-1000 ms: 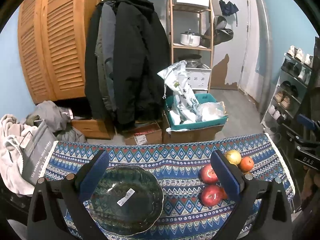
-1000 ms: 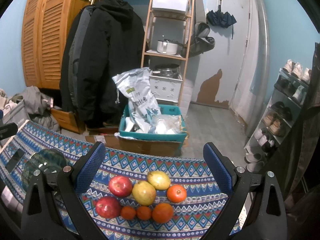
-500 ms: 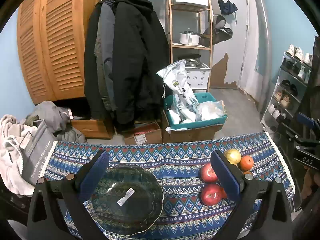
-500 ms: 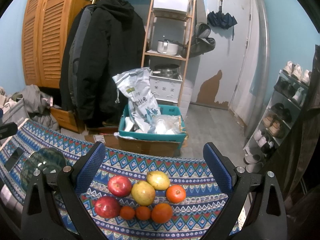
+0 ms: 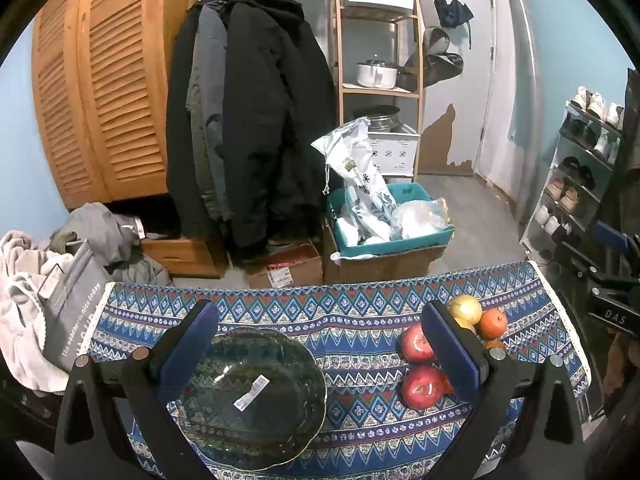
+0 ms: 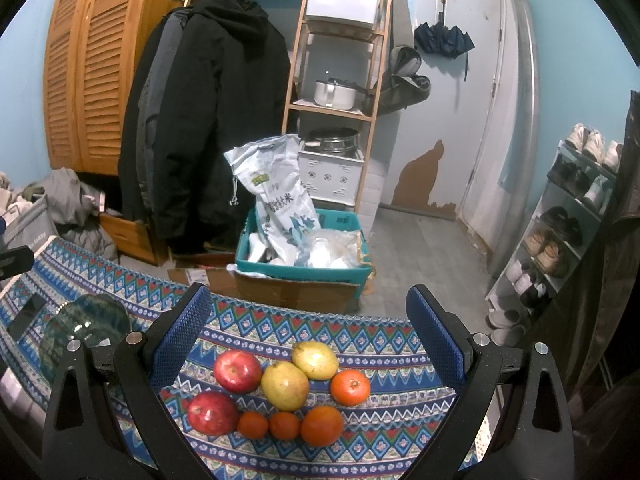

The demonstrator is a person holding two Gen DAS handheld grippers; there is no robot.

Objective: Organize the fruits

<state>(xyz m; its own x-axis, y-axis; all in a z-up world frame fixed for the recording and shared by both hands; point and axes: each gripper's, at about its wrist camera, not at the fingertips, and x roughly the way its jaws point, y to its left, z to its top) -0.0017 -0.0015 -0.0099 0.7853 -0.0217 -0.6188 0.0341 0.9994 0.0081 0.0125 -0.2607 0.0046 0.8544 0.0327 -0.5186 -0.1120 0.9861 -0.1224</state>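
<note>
A patterned cloth covers the surface (image 6: 360, 332). The fruits (image 6: 285, 385) lie between the right gripper (image 6: 308, 332)'s spread fingers; the bowl (image 5: 252, 396) sits between the left gripper (image 5: 320, 344)'s spread fingers. Fruits look firm, smooth and apt to roll, so pinch across the widest part.

A patterned blue cloth (image 5: 360, 312) covers the table. Behind it, dark coats (image 5: 256, 120) hang from a rail beside a louvred wooden wardrobe (image 5: 104, 92). A wooden shelf unit (image 6: 340, 60) holds a white pot (image 6: 334, 94) and a white crate (image 6: 332, 172). On the floor, a teal bin (image 6: 300, 272) sits on a cardboard box (image 6: 292, 292) and holds a large white sack (image 6: 276, 196) and plastic bags. A folded umbrella (image 6: 444, 40) hangs on the pale door. A shoe rack (image 6: 568, 208) stands on the right, and a heap of clothes (image 5: 36, 272) lies on the left.
</note>
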